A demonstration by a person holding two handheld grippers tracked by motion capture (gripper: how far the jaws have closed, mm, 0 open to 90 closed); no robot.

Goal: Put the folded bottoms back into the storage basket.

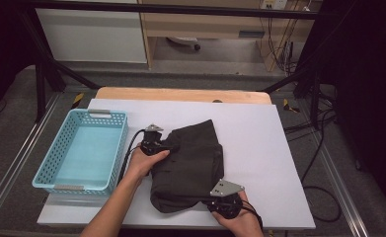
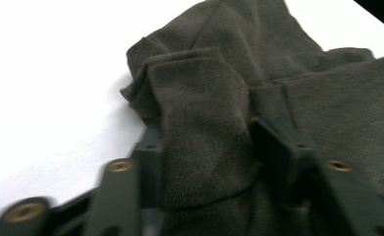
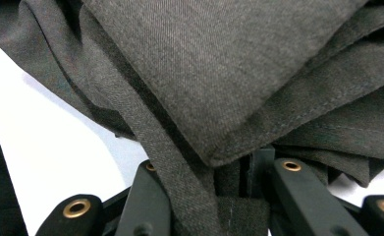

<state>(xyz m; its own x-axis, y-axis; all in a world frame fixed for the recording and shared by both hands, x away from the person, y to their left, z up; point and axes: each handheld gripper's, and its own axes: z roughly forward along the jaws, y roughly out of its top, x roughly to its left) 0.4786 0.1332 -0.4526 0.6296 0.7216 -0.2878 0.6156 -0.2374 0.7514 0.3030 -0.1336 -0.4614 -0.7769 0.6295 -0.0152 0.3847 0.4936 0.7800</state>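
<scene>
As seen from the high view, we record a folded dark grey-brown woven garment (image 1: 188, 165) lying on the white sheet-covered table (image 1: 259, 148), near the middle and toward the person's edge. Just beside its left side stands a light blue perforated plastic basket (image 1: 62, 163), apart from the cloth. The left gripper (image 1: 157, 144) sits at the garment's upper left edge, the person's hand wrapped around it; the right gripper (image 1: 219, 199) sits at the garment's lower right corner under its grey three-cornered plate, with the other hand behind it at the table's near edge. From this height we cannot judge how either pair of jaws stands. In the left gripper view, a thick fold of the garment (image 2: 204, 128) rises between the two black jaws of the left gripper (image 2: 206, 167), and both jaws bear against the sides of that fold; we note it as clamped on the cloth. The white table surface (image 2: 47, 98) lies to the left. In the right gripper view, the jaws of the right gripper (image 3: 214, 172) stand close together with a stitched corner and a narrow strip of the garment (image 3: 219, 73) pinched between them, the layered hems spreading above, and the table (image 3: 57, 137) showing at left.
</scene>
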